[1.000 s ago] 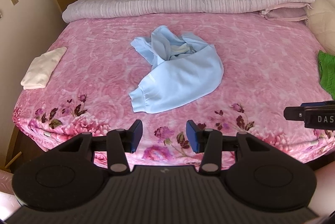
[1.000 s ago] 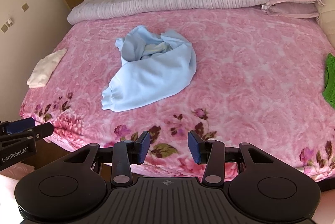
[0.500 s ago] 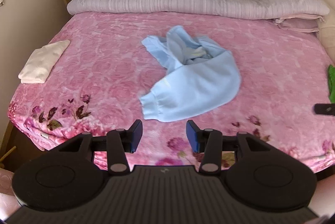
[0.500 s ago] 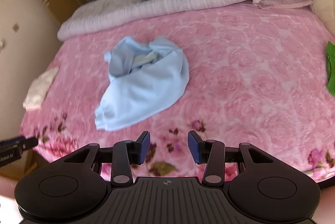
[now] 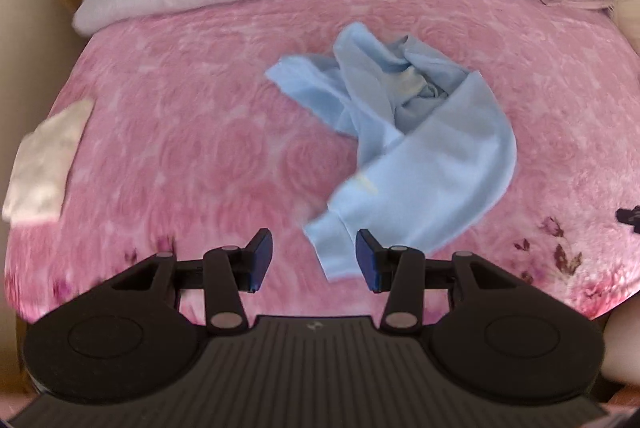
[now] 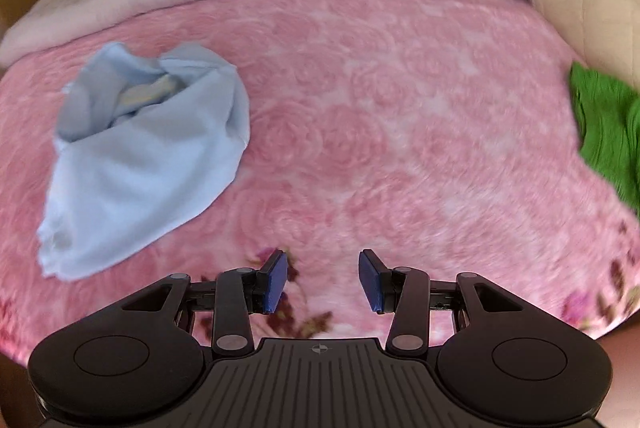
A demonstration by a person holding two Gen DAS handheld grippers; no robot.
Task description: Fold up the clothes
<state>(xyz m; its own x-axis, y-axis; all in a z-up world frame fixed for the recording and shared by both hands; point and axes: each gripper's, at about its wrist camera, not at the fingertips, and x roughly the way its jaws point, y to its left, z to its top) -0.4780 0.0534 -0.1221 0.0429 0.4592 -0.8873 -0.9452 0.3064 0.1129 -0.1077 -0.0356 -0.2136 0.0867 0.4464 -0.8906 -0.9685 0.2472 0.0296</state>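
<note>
Blue garment (image 5: 416, 147): crumpled mid-bed (image 5: 200, 155), cuff toward the near edge.
Left gripper (image 5: 308, 260): jaws spread, empty, now closer to the cuff.
Right gripper (image 6: 322, 280): spread, empty, swung right.
Meaning: left-side grasp looks likely.

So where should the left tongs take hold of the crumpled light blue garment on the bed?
Probably at the cuffed end of the light blue garment, coming from the near edge of the bed. That end lies flat, points toward the open left tongs and sits clear of the bunched folds farther back, so pulling it should help spread the piece.
</note>
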